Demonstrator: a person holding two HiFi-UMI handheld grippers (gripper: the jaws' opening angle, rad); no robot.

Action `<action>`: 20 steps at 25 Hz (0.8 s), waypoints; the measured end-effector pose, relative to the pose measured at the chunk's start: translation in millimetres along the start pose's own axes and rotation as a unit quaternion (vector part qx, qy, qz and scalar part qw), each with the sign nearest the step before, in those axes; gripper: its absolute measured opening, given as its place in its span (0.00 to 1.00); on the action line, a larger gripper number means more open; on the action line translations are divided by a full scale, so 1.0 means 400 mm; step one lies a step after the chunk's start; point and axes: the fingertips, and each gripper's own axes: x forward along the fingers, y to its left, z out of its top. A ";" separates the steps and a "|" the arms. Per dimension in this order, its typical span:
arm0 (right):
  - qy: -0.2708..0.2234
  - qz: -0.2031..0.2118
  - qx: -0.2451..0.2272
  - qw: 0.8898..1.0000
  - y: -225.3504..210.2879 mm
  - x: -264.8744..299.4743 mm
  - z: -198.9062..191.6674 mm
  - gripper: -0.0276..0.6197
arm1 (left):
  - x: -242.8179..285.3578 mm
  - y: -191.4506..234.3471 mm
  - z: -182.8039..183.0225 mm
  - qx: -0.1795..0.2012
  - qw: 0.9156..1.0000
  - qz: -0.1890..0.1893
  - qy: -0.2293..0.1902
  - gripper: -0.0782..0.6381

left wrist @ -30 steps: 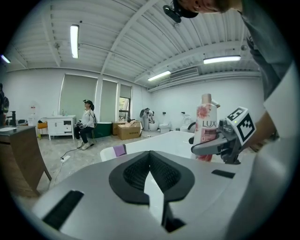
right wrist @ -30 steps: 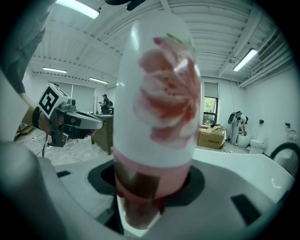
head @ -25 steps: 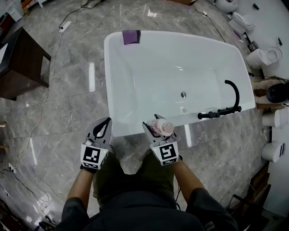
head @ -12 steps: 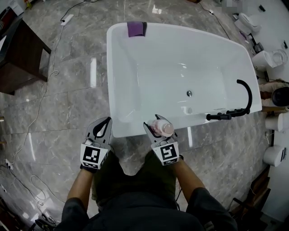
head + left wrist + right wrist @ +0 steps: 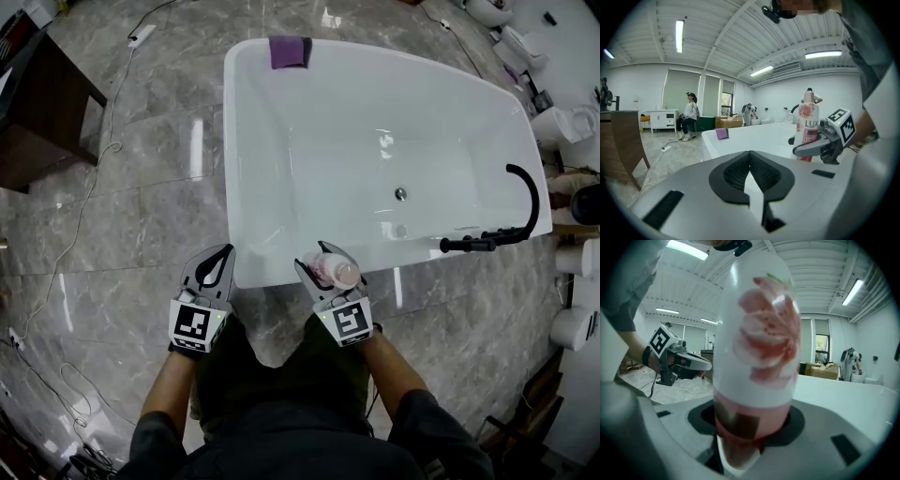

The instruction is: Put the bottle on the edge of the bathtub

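Observation:
The pink bottle [image 5: 336, 268] with a flower label [image 5: 757, 357] stands upright between the jaws of my right gripper [image 5: 327, 273], which is shut on its lower body [image 5: 752, 427]. It is at the near rim of the white bathtub [image 5: 246, 169]; whether it touches the rim I cannot tell. My left gripper [image 5: 213, 271] hovers to its left at the tub's near corner, jaws shut and empty [image 5: 750, 161]. The left gripper view shows the bottle [image 5: 806, 124] in the right gripper [image 5: 820, 143] in front of the tub [image 5: 754, 136].
A purple cloth [image 5: 289, 52] lies on the tub's far rim. A black faucet [image 5: 506, 220] arches over the right end. A dark wooden table [image 5: 42, 122] stands at the left, cables [image 5: 89, 225] trail over the marble floor, and white fixtures [image 5: 562, 131] line the right.
The head view has swung slightly, so the tub and faucet sit further right in frame. Both grippers and the bottle stay at the near rim.

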 end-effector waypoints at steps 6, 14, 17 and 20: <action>-0.008 0.061 -0.040 0.997 0.040 0.010 -0.012 0.39 | -0.001 0.009 -0.036 -0.006 1.000 0.011 0.004 0.11; -0.011 0.146 -0.086 0.985 0.074 0.028 -0.034 0.39 | 0.006 0.016 -0.071 -0.011 1.000 0.026 0.008 0.11; -0.015 0.188 -0.096 0.977 0.095 0.027 -0.043 0.39 | 0.008 0.019 -0.087 -0.013 0.999 0.032 0.011 0.11; -0.014 0.221 -0.106 0.969 0.106 0.024 -0.058 0.39 | 0.013 0.019 -0.097 -0.014 0.999 0.037 0.014 0.11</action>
